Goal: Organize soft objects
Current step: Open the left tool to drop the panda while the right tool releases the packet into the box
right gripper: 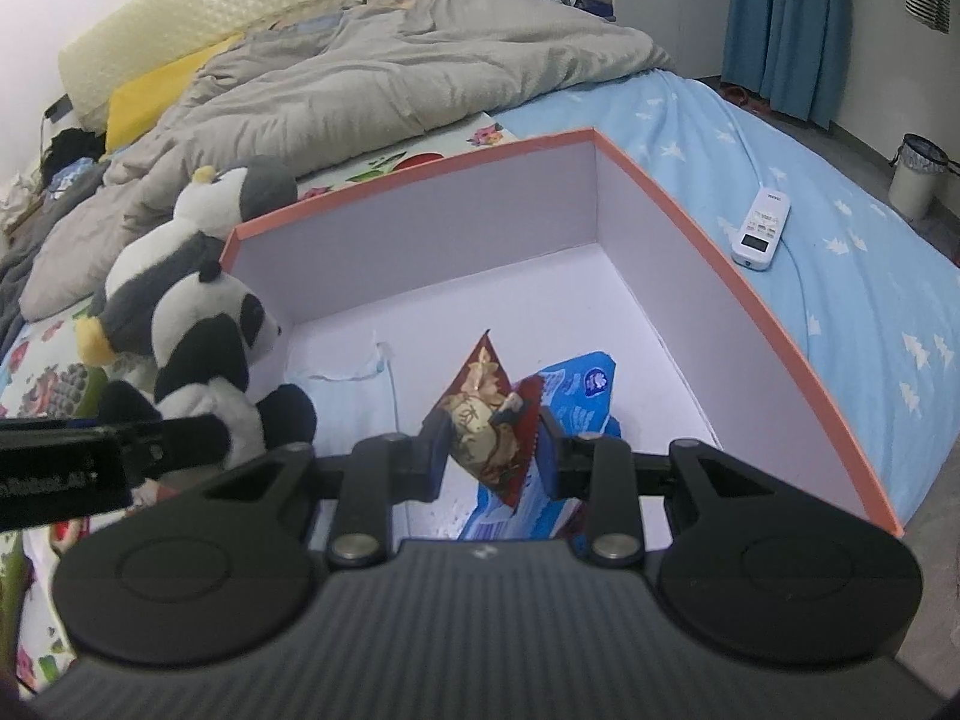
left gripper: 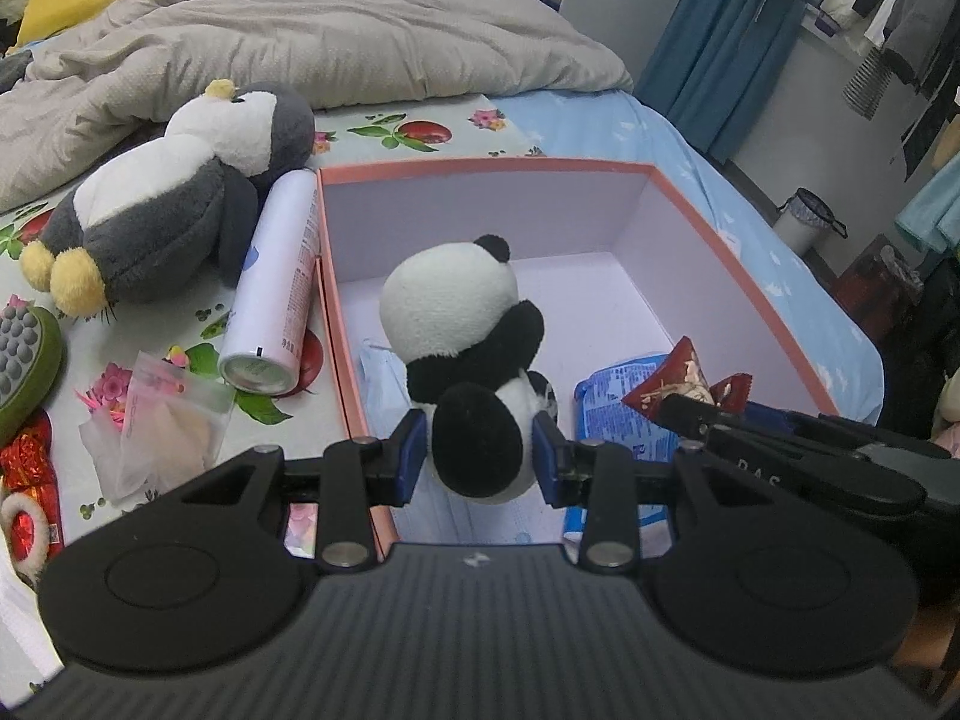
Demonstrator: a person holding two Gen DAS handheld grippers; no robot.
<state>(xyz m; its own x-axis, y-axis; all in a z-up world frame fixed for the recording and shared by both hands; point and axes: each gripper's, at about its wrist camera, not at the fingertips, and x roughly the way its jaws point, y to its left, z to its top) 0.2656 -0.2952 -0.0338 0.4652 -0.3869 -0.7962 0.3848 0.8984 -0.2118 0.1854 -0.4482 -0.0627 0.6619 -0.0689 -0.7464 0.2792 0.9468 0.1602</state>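
My left gripper is shut on a black and white panda plush by its foot, holding it over the near left part of the pink-rimmed box. The panda also shows in the right wrist view. My right gripper is shut on a red snack packet, holding it above the box floor. A blue wipes pack and a light blue face mask lie inside the box. A grey and white penguin plush lies on the bed left of the box.
A white spray can lies against the box's left wall. A green massage brush, a clear bag and red packets lie at the left. A grey duvet covers the far bed. A white remote lies right of the box.
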